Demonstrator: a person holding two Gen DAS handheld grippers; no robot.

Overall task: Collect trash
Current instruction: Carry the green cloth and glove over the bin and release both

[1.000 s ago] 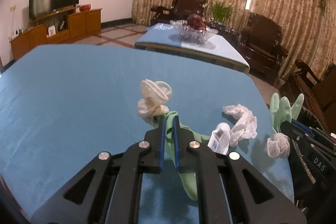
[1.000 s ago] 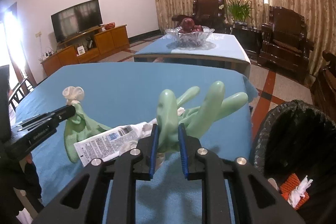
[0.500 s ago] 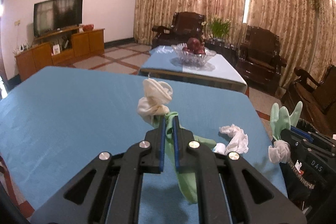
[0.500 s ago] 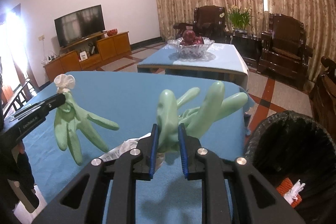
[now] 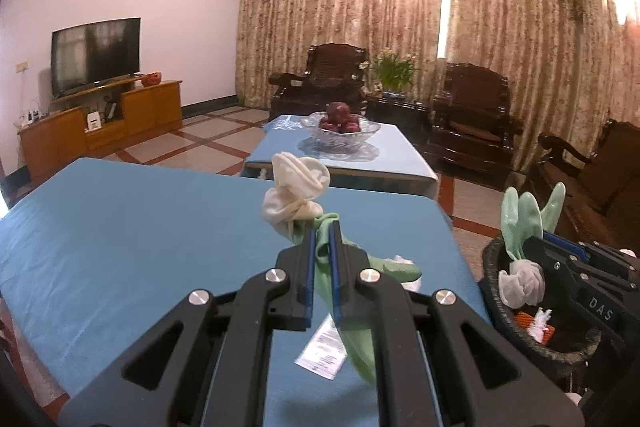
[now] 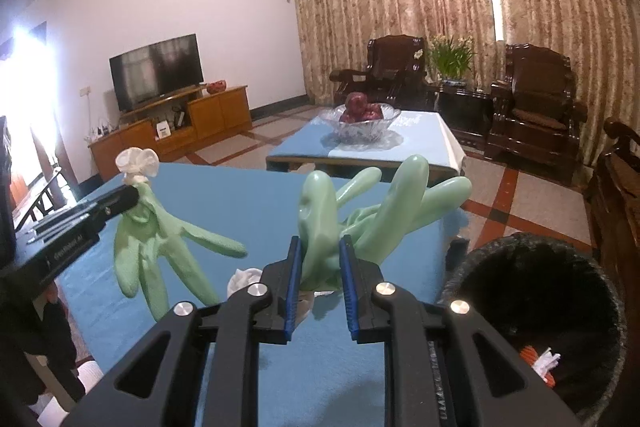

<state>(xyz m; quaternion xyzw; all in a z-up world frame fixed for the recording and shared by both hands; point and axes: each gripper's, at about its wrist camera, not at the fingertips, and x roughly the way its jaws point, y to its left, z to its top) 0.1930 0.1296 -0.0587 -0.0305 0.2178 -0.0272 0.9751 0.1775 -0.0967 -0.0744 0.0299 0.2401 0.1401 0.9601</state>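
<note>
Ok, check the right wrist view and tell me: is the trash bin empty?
No. Inside the black trash bin, near its bottom, lie an orange scrap and a bit of white paper.

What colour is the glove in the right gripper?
Pale green glove, clearest in the right wrist view.

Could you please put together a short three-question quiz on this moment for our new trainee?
1. True or false: both tongs are shut on green gloves.
2. Where does the trash bin stand? A) beside the table's right edge B) on the table C) under the television
3. Fill in: the left glove's fingers hang ____.

Key: 1 true: left tongs and right tongs each pinch a glove, the right glove pointing up. 2 A: beside the blue table. 3 down.
</note>
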